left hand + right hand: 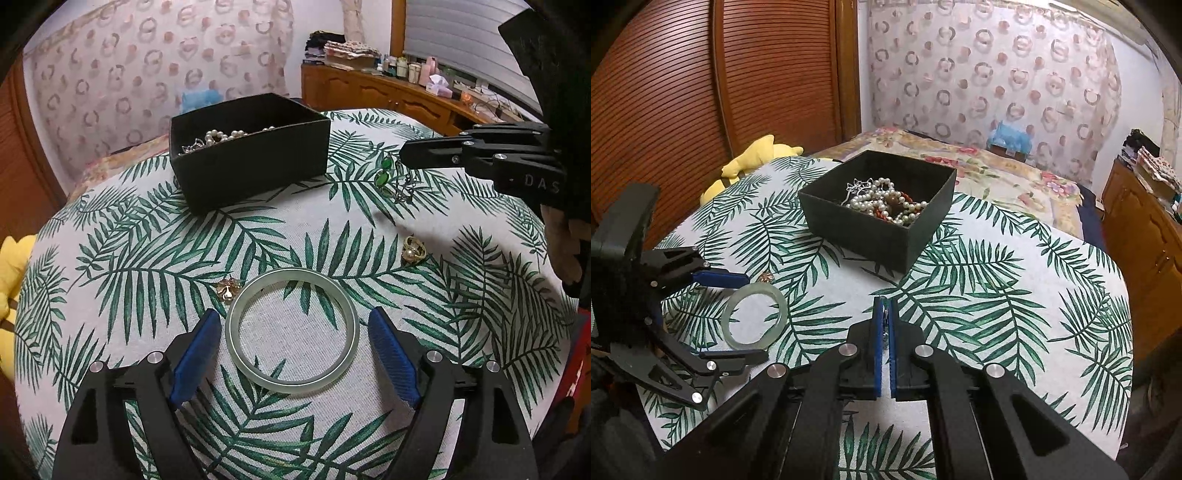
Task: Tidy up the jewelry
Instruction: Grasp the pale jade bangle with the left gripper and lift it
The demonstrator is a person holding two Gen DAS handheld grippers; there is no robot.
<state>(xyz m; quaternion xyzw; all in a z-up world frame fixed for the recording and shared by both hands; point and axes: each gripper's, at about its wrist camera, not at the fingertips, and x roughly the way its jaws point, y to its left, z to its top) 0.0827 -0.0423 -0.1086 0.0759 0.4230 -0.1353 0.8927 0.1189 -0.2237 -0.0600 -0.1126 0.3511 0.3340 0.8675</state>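
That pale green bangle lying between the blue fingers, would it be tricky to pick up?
Probably somewhat. The bangle looks like a rigid, glossy stone or glass ring, so the pads might slip on its smooth curve. Lying flat on the cloth it shouldn't roll, but on edge it likely would. It may chip if dropped.

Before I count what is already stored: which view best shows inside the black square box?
The right wrist view: it looks down into the black square box, showing pearls and red beads. The left wrist view sees mostly its outer wall, pearls barely above the rim.
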